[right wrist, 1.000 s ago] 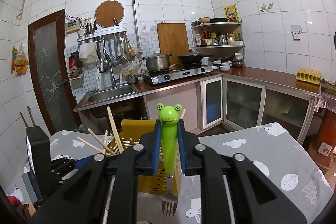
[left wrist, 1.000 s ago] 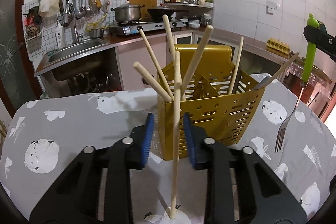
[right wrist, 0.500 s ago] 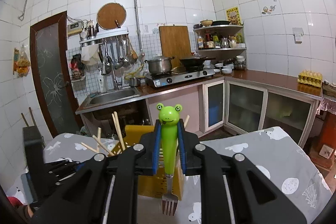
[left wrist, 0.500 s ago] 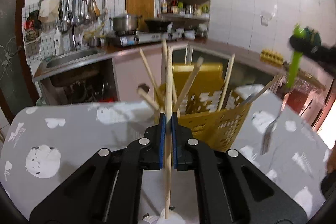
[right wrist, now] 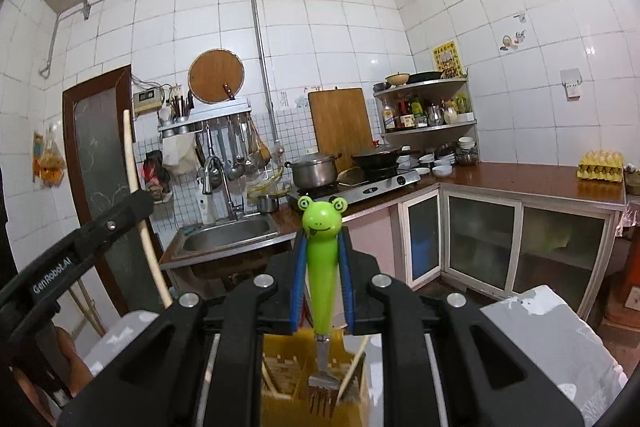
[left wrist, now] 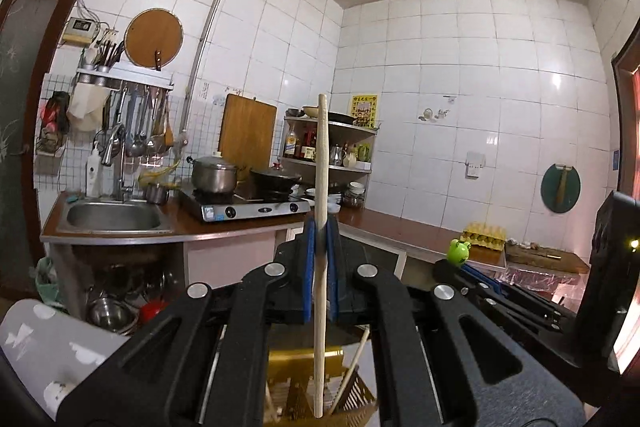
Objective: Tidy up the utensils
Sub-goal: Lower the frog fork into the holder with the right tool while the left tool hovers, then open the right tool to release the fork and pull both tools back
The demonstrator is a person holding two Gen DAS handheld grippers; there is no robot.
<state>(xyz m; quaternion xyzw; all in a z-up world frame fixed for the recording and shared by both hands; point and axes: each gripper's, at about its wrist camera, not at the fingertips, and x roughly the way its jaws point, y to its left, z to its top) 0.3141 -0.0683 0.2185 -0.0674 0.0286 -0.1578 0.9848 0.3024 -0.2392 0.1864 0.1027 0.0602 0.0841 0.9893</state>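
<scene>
Left wrist view: left gripper (left wrist: 321,259) clamps wooden chopstick (left wrist: 321,255) upright, tip over yellow utensil holder (left wrist: 304,383). Right gripper (right wrist: 323,271) pinches frog-handled fork (right wrist: 322,251), tines above same holder. Advice: lower each straight into separate slot, release only once seated.

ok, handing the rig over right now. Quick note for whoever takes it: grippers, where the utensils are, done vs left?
Left gripper: shut on the wooden chopstick, held upright, its lower end over the yellow utensil caddy.
Right gripper: shut on the green frog-handled fork, tines down, just above the caddy.
Done: several chopsticks already stand in the caddy, one leaning by the fork tines.
Left: lower the chopstick and the fork into the caddy and release. Which compartment each sits over is hard to tell from these views; check before dropping.
</scene>
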